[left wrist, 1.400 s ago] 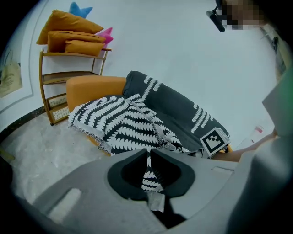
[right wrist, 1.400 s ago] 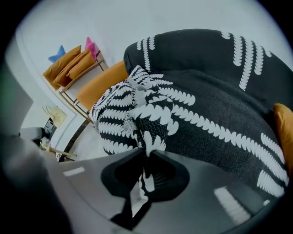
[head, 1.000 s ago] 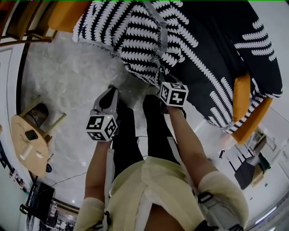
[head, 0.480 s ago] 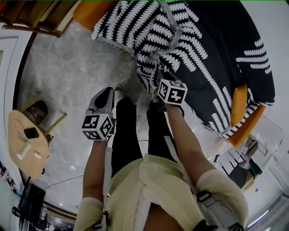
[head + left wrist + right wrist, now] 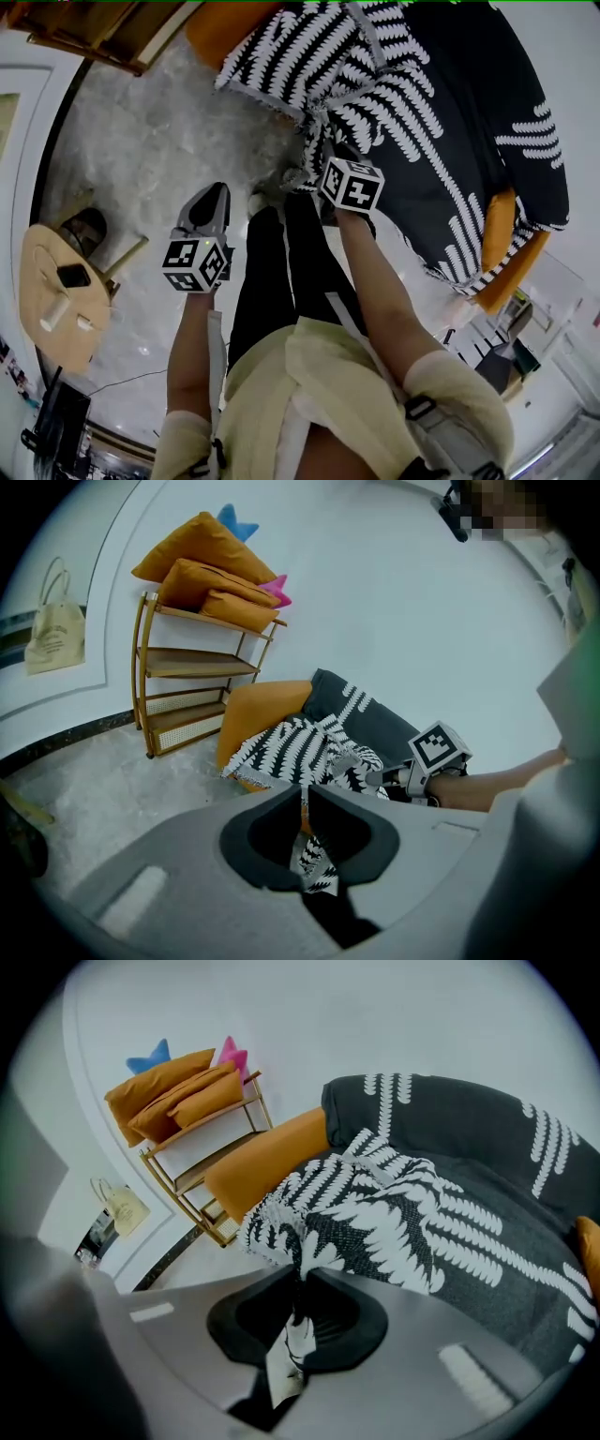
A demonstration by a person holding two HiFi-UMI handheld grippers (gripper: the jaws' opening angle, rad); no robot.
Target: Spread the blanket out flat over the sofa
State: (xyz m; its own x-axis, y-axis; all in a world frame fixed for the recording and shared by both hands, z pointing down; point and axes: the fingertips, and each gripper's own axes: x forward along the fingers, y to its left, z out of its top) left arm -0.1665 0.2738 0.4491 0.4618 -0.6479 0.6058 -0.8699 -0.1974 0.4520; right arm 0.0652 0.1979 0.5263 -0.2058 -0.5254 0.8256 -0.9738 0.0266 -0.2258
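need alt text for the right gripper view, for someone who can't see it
The right gripper has its jaws shut on an edge of the black-and-white blanket, which lies rumpled over an orange sofa. Behind it, a shelf rack holding orange cushions stands against a white wall.

The person wears a pale cream top (image 5: 328,384) and black trousers (image 5: 262,281). The left tool (image 5: 215,192) and right tool (image 5: 300,1279) are grey, each carrying a white cube (image 5: 197,264) with black markers.
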